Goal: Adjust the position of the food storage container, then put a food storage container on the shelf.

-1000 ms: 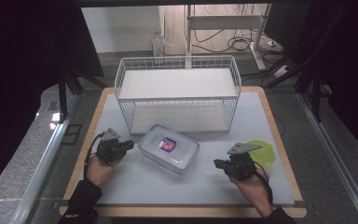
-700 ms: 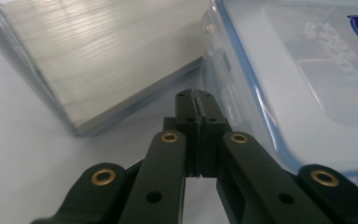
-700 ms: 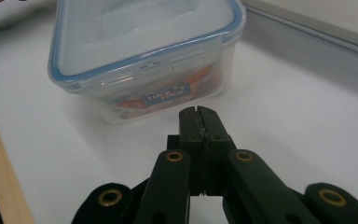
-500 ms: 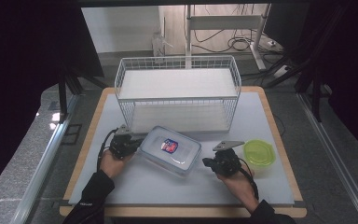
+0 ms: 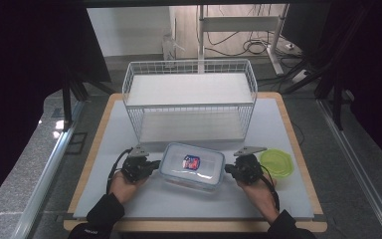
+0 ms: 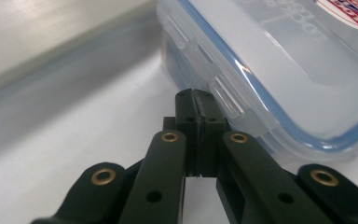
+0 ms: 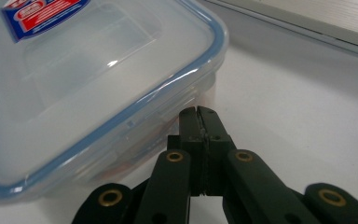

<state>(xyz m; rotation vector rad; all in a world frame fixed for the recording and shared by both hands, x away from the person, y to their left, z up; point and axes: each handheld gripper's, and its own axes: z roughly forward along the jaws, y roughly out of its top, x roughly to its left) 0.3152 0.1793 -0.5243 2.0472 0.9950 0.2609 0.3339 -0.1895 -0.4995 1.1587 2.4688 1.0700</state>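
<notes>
Since the clear plastic container (image 5: 192, 167) is a rigid box with a clip-on, blue-sealed lid, it will probably handle as stiff, smooth and fairly slippery, and light unless its contents, a reddish blur low inside, add weight. It lies at lower centre of the high view, on the white mat (image 5: 109, 149) just below the wire basket (image 5: 189, 99), with the green lid (image 5: 276, 163) to its right. The left gripper (image 5: 154, 165) sits at the box's left end and the right gripper (image 5: 227, 170) at its right end, both with jaws clenched together and nothing between them. With tips closed, pinching is out; the sound way seems to be pressing in from both short ends, or catching under the lid flaps.

Seen from the left gripper view, the closed tip (image 6: 195, 95) stands right against a clear latch flap (image 6: 230, 95), a detail too small from above. Over in the right gripper view, the tip (image 7: 198, 113) nears the rounded corner below the blue seal (image 7: 168, 84).
</notes>
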